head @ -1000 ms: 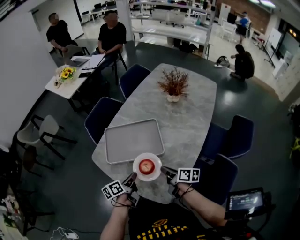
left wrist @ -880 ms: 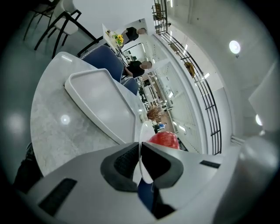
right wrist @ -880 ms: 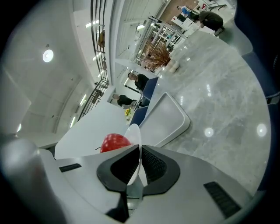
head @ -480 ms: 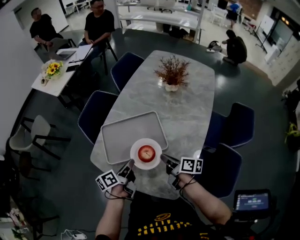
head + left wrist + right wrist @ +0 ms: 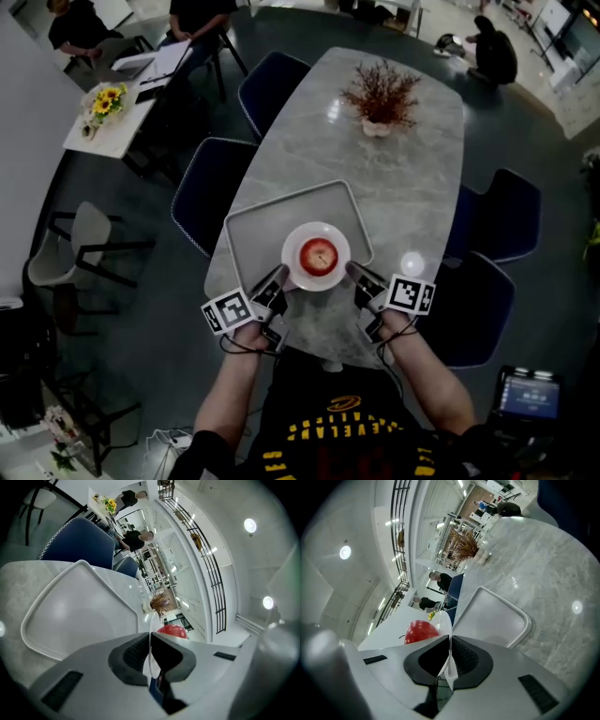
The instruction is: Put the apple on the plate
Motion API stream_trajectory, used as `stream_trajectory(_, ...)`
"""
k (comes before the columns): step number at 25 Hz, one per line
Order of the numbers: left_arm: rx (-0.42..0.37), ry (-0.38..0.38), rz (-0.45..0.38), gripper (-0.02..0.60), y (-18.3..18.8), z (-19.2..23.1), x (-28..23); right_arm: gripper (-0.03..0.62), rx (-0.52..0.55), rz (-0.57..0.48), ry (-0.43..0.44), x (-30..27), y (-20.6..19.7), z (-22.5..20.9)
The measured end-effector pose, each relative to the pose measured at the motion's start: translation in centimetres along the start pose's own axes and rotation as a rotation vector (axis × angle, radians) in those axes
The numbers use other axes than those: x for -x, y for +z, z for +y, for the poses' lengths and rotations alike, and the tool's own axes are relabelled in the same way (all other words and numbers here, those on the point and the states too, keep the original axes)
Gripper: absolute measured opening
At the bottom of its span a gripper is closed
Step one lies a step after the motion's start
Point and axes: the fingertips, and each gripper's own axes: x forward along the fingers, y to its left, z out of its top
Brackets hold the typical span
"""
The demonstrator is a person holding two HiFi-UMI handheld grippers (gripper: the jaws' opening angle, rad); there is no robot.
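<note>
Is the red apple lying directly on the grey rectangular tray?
No, the red apple sits on the round white plate, whose rim the left tool and right tool each clamp.

Black T-shirt (image 5: 323, 417), yellow chest print (image 5: 330, 433), grey hand-held grippers (image 5: 279, 277) (image 5: 356, 274), black-and-white marker cubes (image 5: 228, 312) (image 5: 411, 294)

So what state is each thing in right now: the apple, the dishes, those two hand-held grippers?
Apple: whole, sitting on the plate.
Plate: upright, gripped at its rim from both sides, over the tray's near edge.
Left gripper: shut on the plate.
Right gripper: shut on the plate.
Tray: flat on the table.
</note>
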Motion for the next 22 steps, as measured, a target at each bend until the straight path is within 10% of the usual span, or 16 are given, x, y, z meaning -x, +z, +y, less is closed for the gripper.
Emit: stream_trajectory(22,0.073,0.05,0.113,0.017,4.8,8.9,-3.7,0.026,0.039,-0.009,-0.113,-8.3,1.2,-3.8)
